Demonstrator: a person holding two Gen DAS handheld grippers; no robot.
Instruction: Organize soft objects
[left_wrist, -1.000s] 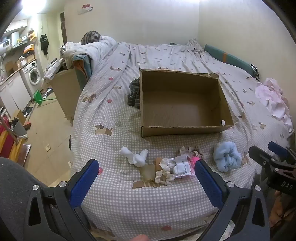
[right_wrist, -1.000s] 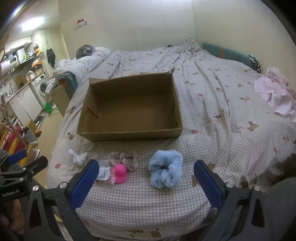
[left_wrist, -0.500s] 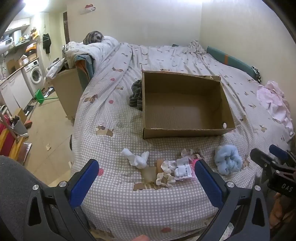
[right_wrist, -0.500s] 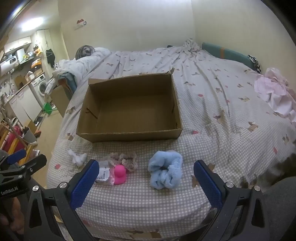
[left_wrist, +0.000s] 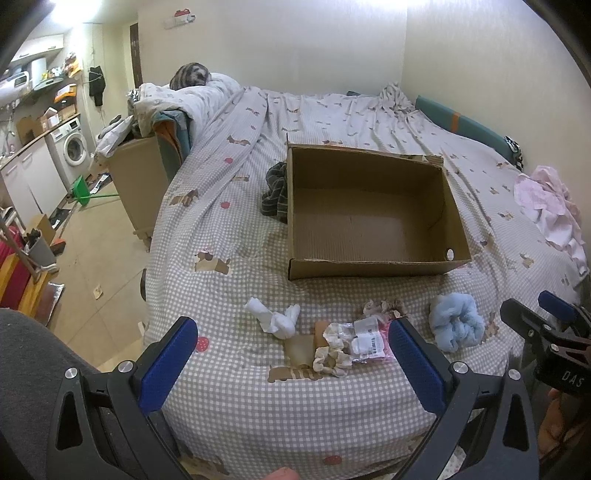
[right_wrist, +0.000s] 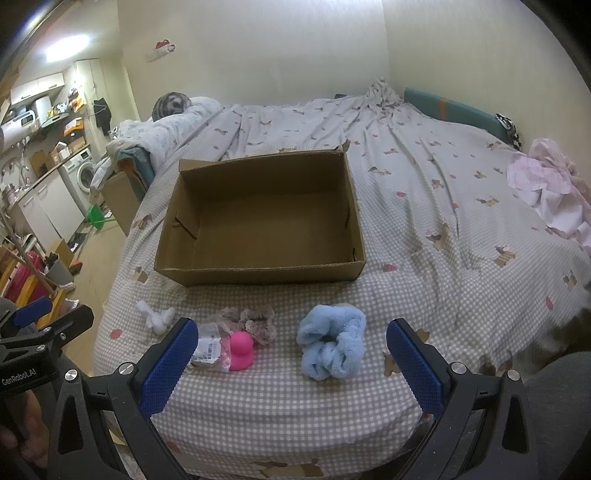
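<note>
An open, empty cardboard box (left_wrist: 369, 221) (right_wrist: 266, 221) sits on the checked bedspread. In front of it lie a white knotted sock (left_wrist: 275, 319) (right_wrist: 157, 317), a cream scrunchie (left_wrist: 330, 360), a clear packet with white items (left_wrist: 365, 339) (right_wrist: 208, 345), a pink sponge (right_wrist: 242, 349), a beige lace scrunchie (right_wrist: 255, 321) (left_wrist: 382, 306) and a fluffy light-blue scrunchie (left_wrist: 456, 326) (right_wrist: 332, 343). My left gripper (left_wrist: 291, 365) is open and empty, near the bed's front edge, before the white sock and packet. My right gripper (right_wrist: 291, 365) is open and empty, before the blue scrunchie.
A dark striped cloth (left_wrist: 275, 194) lies against the box's left side. Pink clothing (left_wrist: 550, 206) (right_wrist: 550, 192) is heaped at the bed's right edge. A folded duvet (left_wrist: 184, 107) lies at the head. Floor, a washing machine (left_wrist: 72, 153) and clutter are to the left.
Both views have shifted slightly; the left gripper has risen a little, so the objects sit slightly lower in its frame. Both grippers stay open. Nothing on the bed has moved.
</note>
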